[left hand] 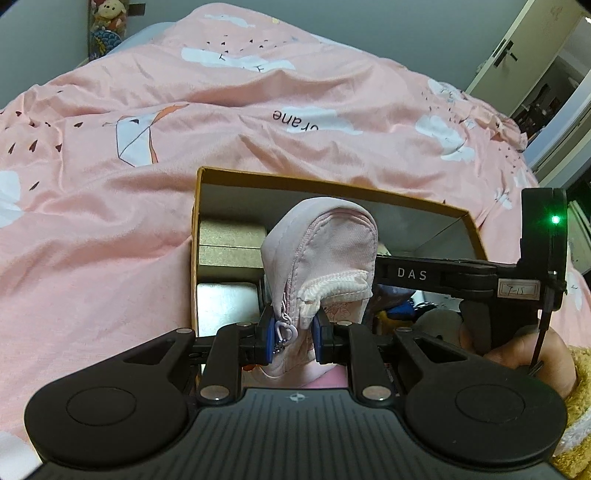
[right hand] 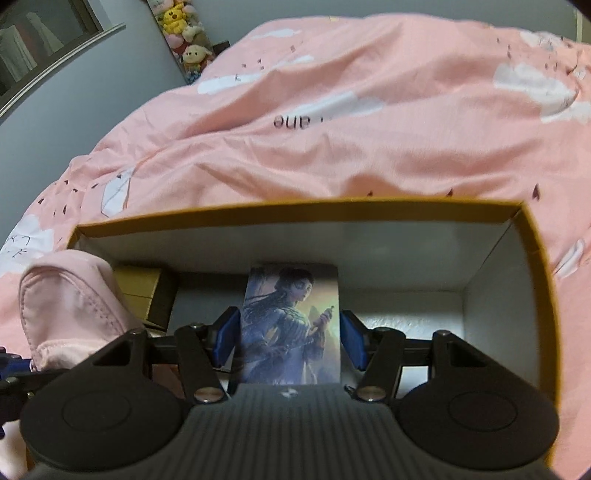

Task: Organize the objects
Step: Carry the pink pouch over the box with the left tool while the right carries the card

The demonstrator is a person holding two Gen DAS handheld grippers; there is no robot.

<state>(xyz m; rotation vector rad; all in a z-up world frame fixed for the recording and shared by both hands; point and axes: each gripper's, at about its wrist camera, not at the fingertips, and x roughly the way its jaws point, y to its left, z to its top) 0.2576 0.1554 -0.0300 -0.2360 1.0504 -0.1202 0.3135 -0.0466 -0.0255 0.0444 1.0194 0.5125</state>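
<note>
An open cardboard box [left hand: 332, 186] with a yellow-brown rim lies on the pink bed; it also shows in the right wrist view [right hand: 295, 206]. My left gripper [left hand: 293, 332] is shut on a pink zip pouch [left hand: 325, 243] and holds it upright over the box; the pouch shows at the left of the right wrist view [right hand: 70, 299]. My right gripper [right hand: 290, 336] reaches into the box, its blue pads on either side of an illustrated card box [right hand: 291, 321]; small gaps show at both sides. The right gripper's body [left hand: 480, 277] crosses the left wrist view.
Small brown cartons [left hand: 231, 240] and a white box [left hand: 225, 310] sit in the box's left part. A pink patterned duvet [left hand: 258, 110] covers the bed all around. Plush toys [right hand: 184, 33] hang at the far wall. A door [left hand: 517, 51] stands at right.
</note>
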